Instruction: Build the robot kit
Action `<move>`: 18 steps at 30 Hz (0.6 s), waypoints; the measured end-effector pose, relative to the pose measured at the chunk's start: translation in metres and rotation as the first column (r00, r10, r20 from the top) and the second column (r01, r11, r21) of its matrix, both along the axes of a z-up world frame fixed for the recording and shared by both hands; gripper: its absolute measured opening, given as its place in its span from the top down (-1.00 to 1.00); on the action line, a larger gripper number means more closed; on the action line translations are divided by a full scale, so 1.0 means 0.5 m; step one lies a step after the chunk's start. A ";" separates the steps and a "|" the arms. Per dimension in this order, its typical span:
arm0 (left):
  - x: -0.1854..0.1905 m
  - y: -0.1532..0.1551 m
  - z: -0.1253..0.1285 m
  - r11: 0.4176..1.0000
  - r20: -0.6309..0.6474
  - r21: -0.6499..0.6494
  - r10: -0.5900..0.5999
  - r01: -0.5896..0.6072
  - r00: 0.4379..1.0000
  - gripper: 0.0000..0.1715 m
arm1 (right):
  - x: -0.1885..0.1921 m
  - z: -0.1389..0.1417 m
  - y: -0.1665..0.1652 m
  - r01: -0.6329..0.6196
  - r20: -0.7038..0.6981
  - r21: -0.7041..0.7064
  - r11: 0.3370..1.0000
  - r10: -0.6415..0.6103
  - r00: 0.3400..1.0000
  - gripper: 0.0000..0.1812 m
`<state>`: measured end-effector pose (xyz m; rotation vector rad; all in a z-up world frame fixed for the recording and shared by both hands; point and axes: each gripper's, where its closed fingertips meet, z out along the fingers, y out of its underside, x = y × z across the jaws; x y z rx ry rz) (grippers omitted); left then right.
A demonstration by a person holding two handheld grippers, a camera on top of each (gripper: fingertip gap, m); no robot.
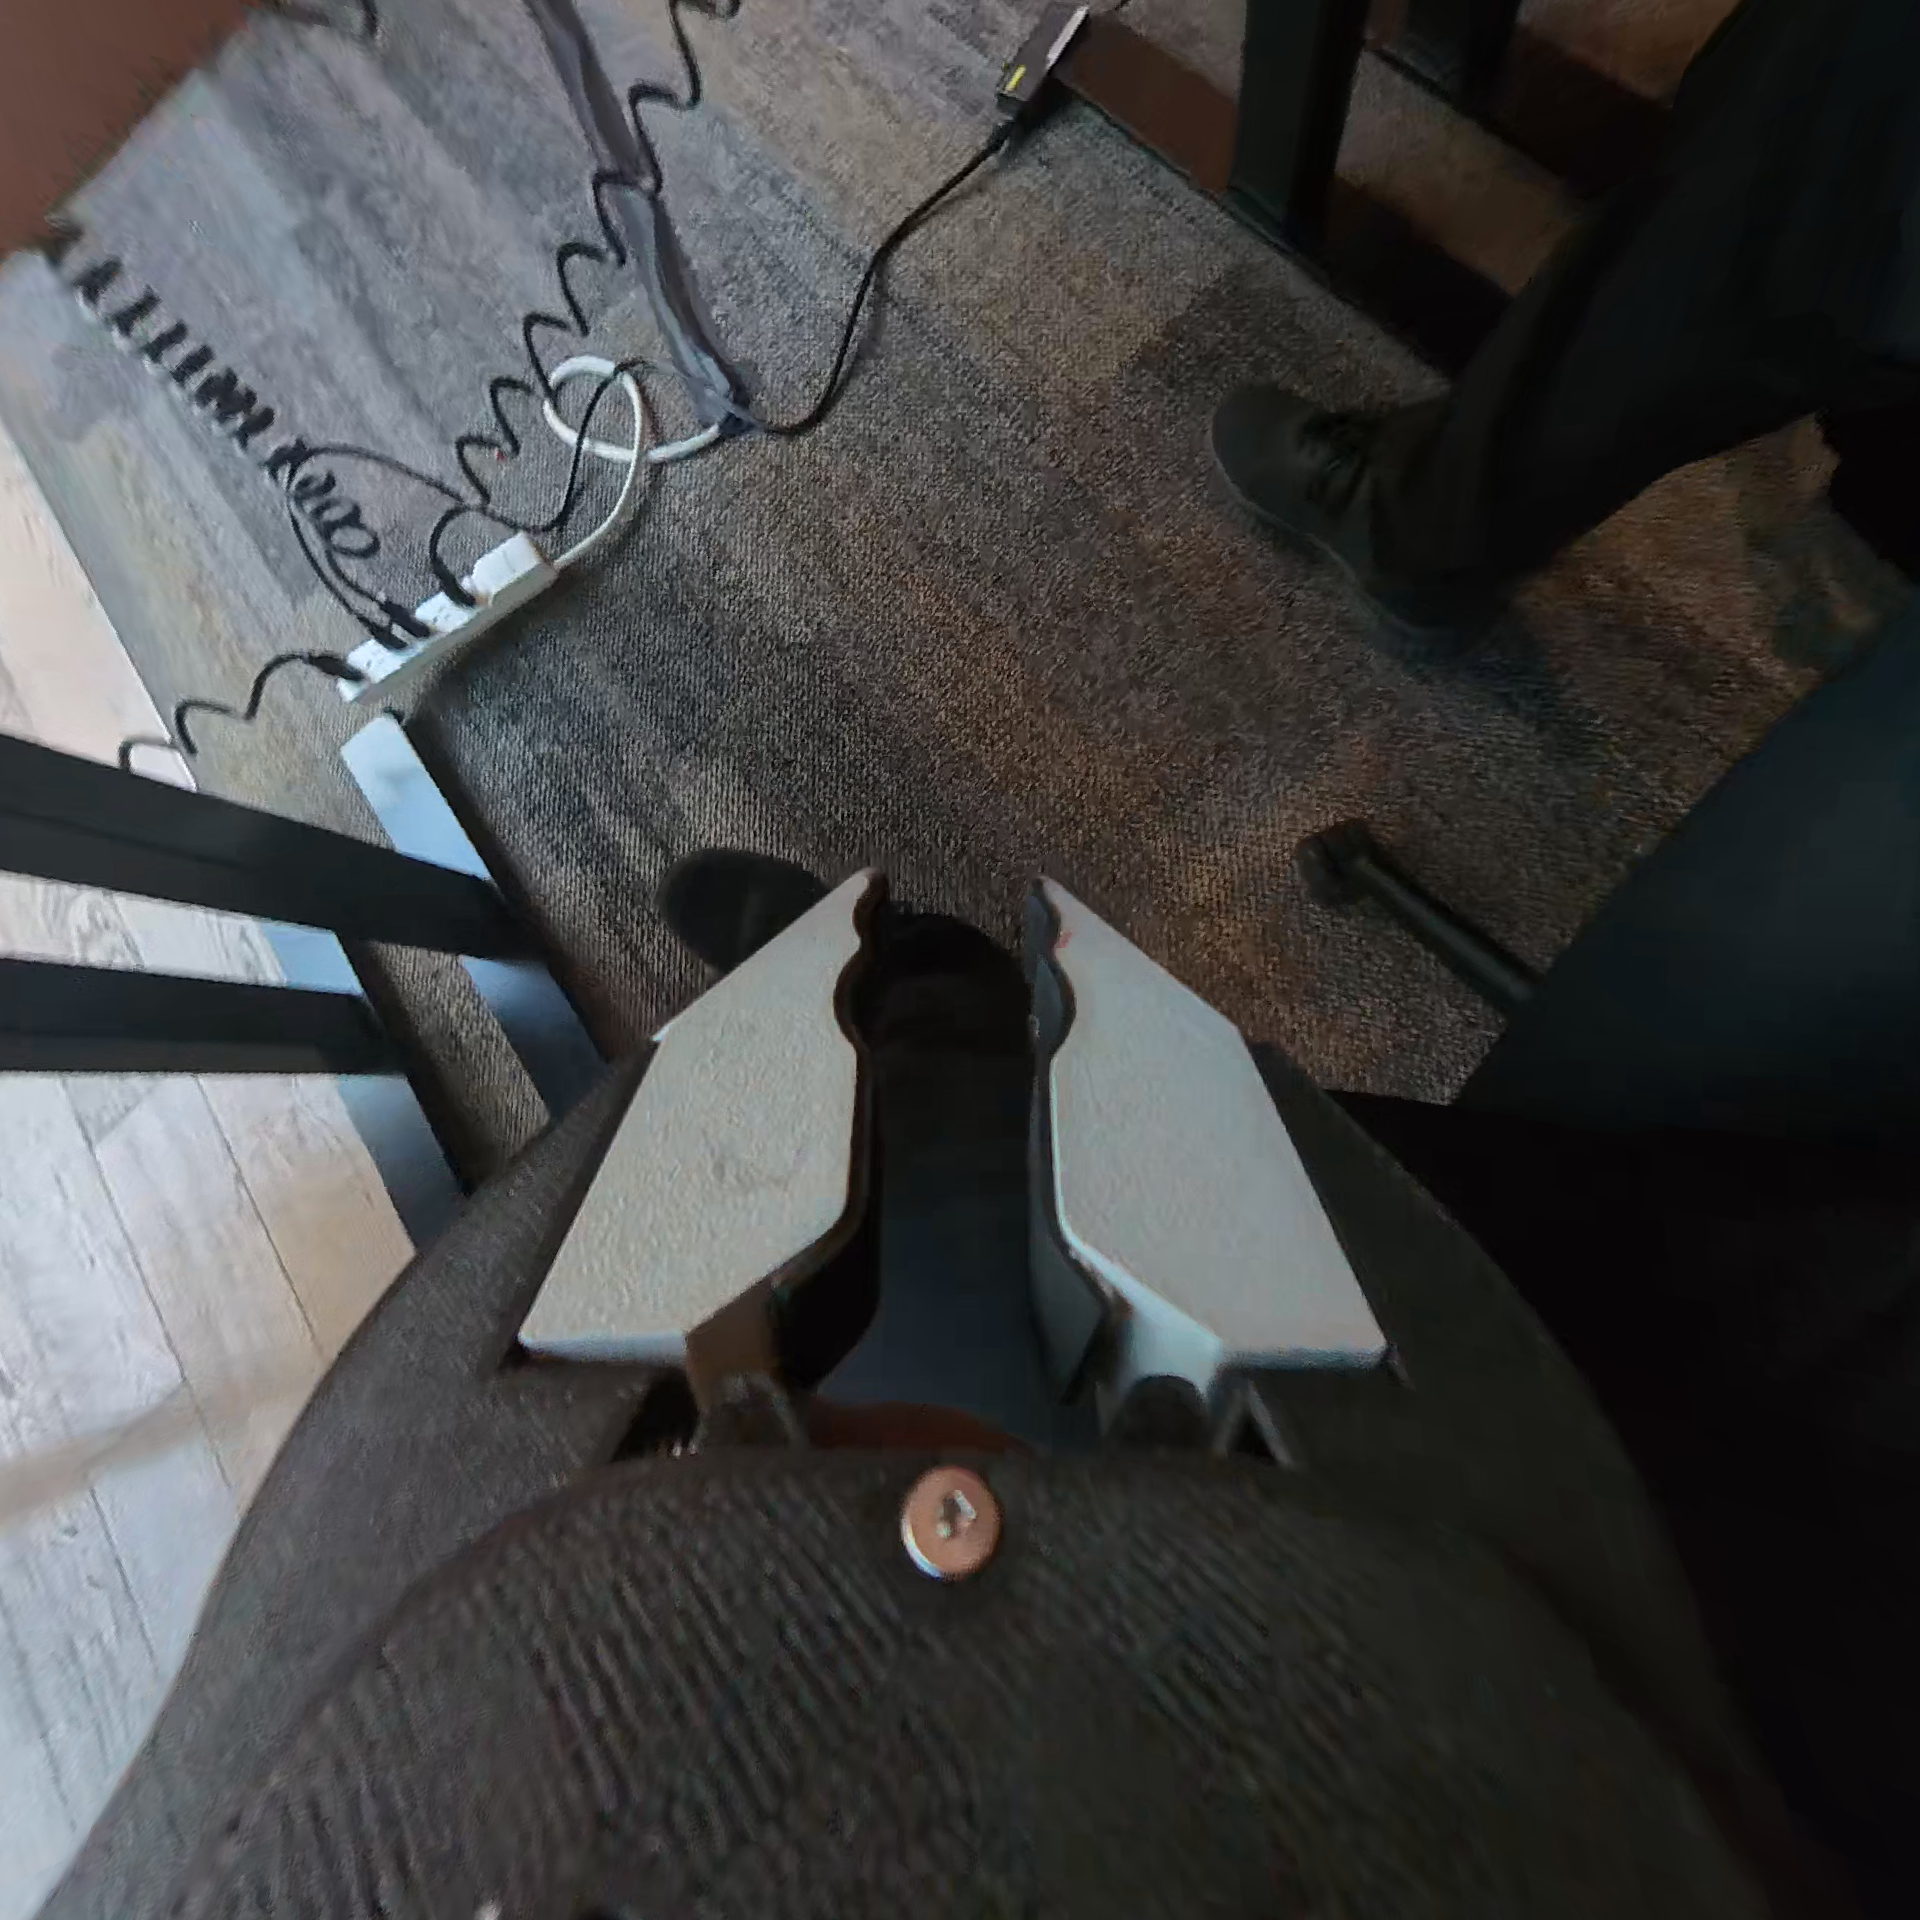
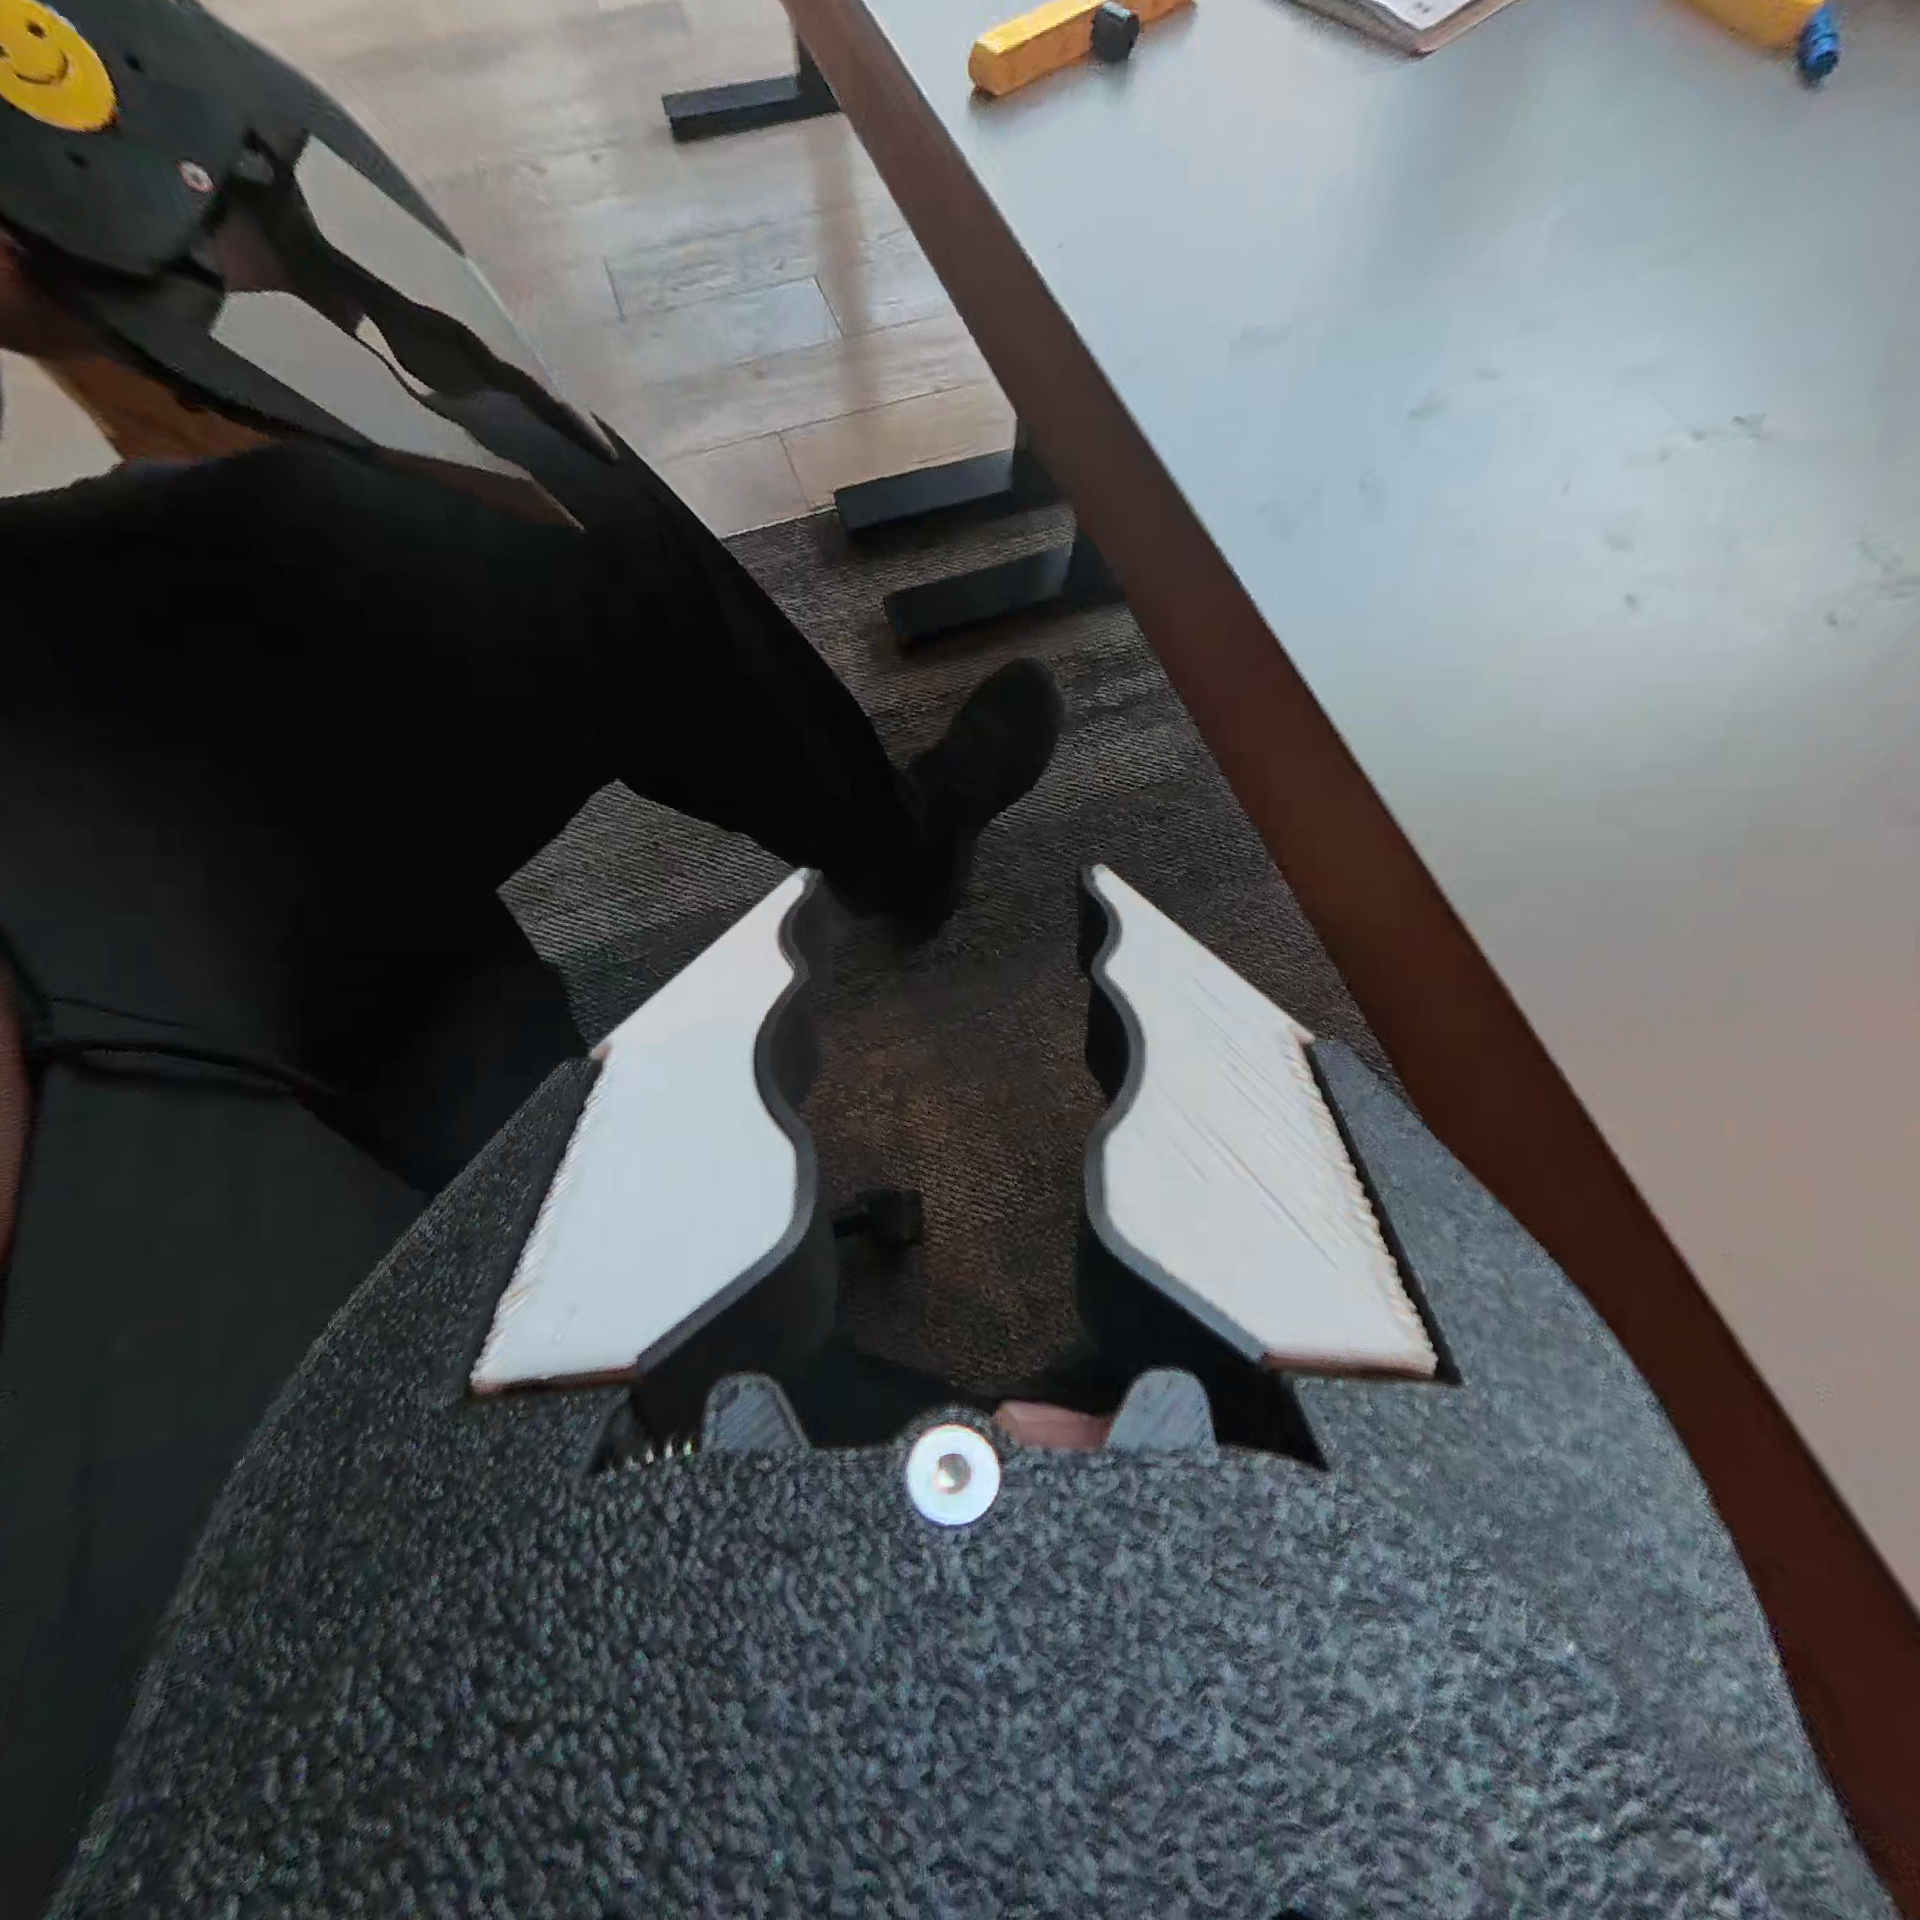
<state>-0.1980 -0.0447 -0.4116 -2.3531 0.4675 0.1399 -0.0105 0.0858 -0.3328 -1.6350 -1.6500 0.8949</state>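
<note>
Both tongs are held apart and empty: the left gripper (image 1: 951, 894) is pointed down at grey woven carpet (image 1: 1039, 644) beside a white power strip (image 1: 447, 613); the right gripper (image 2: 945, 883) hangs beside the grey brown-edged table (image 2: 1558, 520), nothing touched.

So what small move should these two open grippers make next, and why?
Probably lift the right gripper up over the grey table top: both it and the left gripper are open, empty and aimed at grey carpet, while the yellow wooden block lies on the table.
</note>
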 end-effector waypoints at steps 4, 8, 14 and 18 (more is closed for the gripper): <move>-0.061 -0.041 -0.010 0.988 0.014 -0.029 0.155 -0.154 0.988 0.67 | -0.066 -0.029 -0.065 -0.155 0.020 -0.107 0.982 0.158 0.987 0.40; -0.119 -0.117 -0.002 0.960 0.002 0.025 0.279 -0.279 0.960 0.68 | -0.151 -0.095 -0.163 -0.357 0.073 -0.078 0.931 0.362 0.929 0.41; -0.236 -0.212 0.012 0.898 -0.093 0.161 0.426 -0.409 0.900 0.68 | -0.292 -0.316 -0.266 -0.473 0.445 -0.116 0.874 0.471 0.762 0.41; -0.350 -0.199 -0.050 0.834 0.014 0.265 0.499 -0.484 0.867 0.74 | -0.437 -0.527 -0.292 -0.538 0.675 -0.171 0.825 0.496 0.547 0.29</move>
